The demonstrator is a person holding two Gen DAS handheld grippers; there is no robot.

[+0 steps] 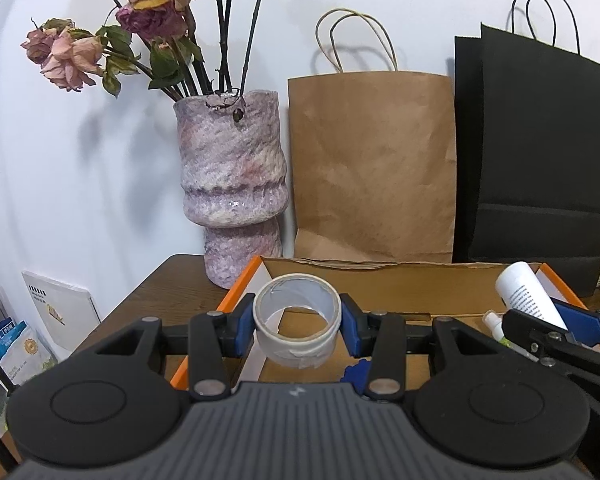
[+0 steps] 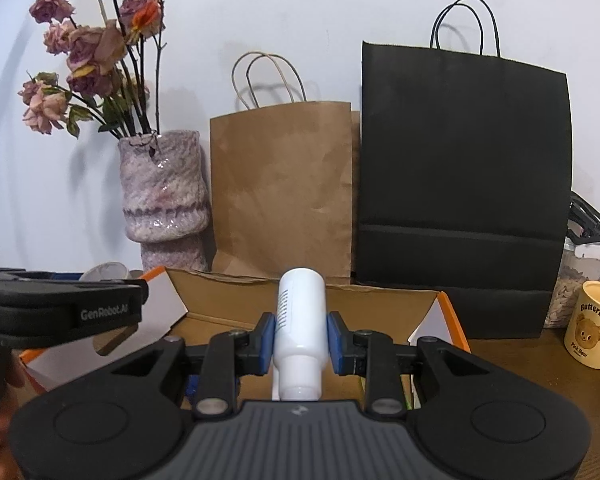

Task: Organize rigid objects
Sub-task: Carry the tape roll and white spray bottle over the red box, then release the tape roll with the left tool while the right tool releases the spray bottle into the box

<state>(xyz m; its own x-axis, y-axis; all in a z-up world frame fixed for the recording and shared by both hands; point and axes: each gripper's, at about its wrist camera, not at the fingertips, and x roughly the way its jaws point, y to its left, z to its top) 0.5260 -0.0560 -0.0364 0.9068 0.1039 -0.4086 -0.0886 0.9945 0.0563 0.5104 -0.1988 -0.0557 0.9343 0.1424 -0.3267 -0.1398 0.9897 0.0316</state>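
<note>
Tape (image 1: 297, 316) is being clamped by left tool (image 1: 298, 322), bottle (image 2: 299, 332) by right tool (image 2: 300, 338), both over box (image 1: 380, 280) w/ small bottle (image 1: 496, 326) inside.

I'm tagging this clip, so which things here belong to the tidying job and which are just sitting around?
In the job: tape roll in the left gripper; white bottle in the right gripper; orange box.

Lying about: vase, brown bag, black bag, mug.

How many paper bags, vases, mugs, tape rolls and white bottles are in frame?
Paper bags: 2, brown and black
Vase of dried roses: 1
Butterbear mug: 1
Tape roll: 1
White bottle: 1
Total: 6
</note>
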